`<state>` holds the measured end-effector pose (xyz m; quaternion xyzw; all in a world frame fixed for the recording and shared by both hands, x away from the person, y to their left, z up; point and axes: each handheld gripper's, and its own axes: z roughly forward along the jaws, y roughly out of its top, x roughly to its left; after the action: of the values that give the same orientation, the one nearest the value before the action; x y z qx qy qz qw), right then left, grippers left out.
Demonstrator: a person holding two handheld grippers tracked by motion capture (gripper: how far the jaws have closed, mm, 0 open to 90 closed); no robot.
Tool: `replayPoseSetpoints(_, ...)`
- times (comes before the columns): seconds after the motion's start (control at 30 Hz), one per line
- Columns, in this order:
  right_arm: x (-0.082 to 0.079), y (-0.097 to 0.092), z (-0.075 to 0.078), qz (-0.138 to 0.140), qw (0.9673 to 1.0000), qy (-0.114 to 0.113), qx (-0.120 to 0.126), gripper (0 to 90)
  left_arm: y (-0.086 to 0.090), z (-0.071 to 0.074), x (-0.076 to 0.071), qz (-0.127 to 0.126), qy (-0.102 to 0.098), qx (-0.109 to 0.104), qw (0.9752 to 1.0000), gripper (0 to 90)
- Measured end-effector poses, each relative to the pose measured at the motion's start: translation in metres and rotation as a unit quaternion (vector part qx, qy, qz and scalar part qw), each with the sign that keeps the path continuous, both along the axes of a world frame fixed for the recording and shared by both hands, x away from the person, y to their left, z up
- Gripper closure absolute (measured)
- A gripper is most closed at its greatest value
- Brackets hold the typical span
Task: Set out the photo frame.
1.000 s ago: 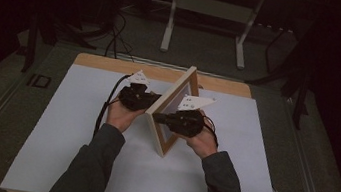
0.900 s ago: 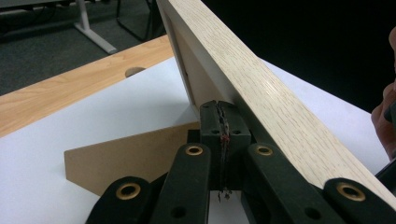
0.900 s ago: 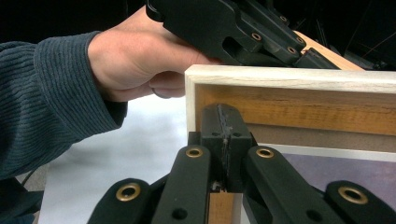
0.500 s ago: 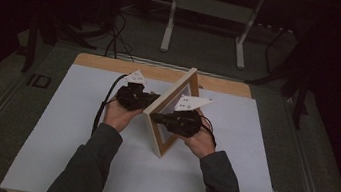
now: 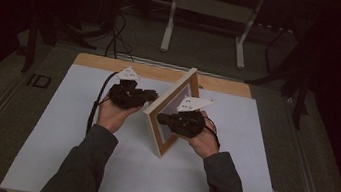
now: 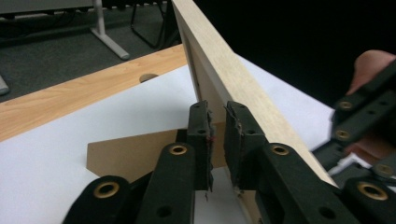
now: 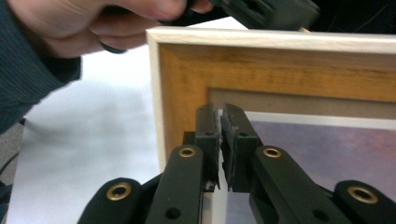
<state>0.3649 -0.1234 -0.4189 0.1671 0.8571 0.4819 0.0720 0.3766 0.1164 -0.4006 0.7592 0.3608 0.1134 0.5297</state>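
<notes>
High view: white-covered wooden table (image 5: 73,163) amid dark carpeted floor (image 5: 206,45).

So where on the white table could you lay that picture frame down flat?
The white mat is bare between the right sleeve and its right edge, and left of the left sleeve. Around the picture frame it is crowded by both hand-held grippers.

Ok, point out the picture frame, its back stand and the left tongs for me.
picture frame (image 5: 169,107): high view, pale wooden top edge.
back stand (image 6: 135,154): left gripper view, flat brown board on the table.
left tongs (image 6: 215,125): left gripper view, midway between the tips.
</notes>
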Motion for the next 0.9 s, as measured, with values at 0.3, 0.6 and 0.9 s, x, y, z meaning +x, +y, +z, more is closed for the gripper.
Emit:
replayPoseSetpoints(0.3, 0.009, -0.014, -0.004, -0.028, 0.9996, 0.007, -0.001, 81.7, 0.002, 0.008, -0.014, -0.01, -0.005, -0.007, 0.9999, 74.7)
replayPoseSetpoints(0.6, 0.015, -0.027, -0.005, -0.052, 0.9986, 0.01, 0.001, 78.8, -0.004, 0.011, -0.031, 0.0, -0.023, -0.005, 0.9997, 59.7)
replayPoseSetpoints(0.9, 0.017, -0.035, -0.002, -0.065, 0.9978, 0.005, 0.004, 75.4, -0.013, 0.001, -0.045, 0.012, -0.023, 0.02, 0.9995, 50.8)
